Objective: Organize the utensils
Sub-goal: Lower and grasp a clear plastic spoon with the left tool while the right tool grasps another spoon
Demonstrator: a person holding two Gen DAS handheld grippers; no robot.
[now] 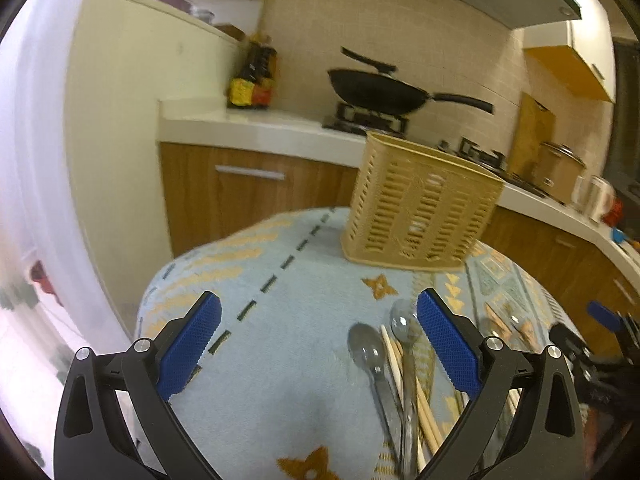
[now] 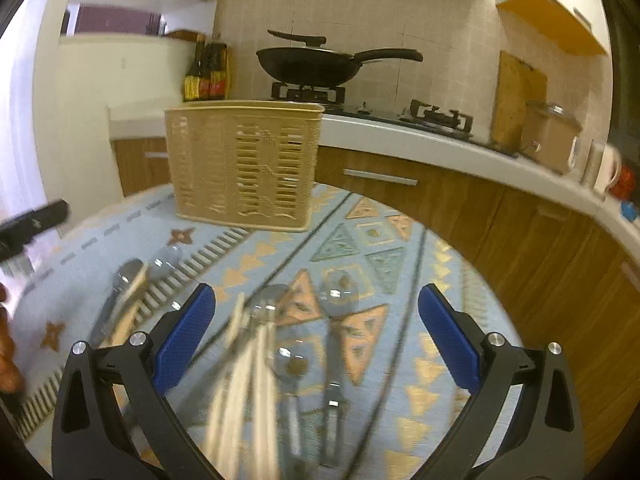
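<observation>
Both tools are spread, empty; chopsticks (image 2: 244, 384) lie lengthwise between the right tool (image 2: 316, 336) fingers, nearer it than the left tool (image 1: 318, 340).

No words or numbers clear enough to read anywhere. Yellow and red labels on the dark bottles (image 2: 206, 80) at about 10 o'clock on the back bench (image 2: 440, 146), but far too small and blurry to make out any letters. Same bottles (image 1: 254, 80) at about 11 o'clock in the left wrist view, labels just smears of colour. No writing on the tan basket (image 2: 244, 164), only slots and a raised plant shape.
</observation>
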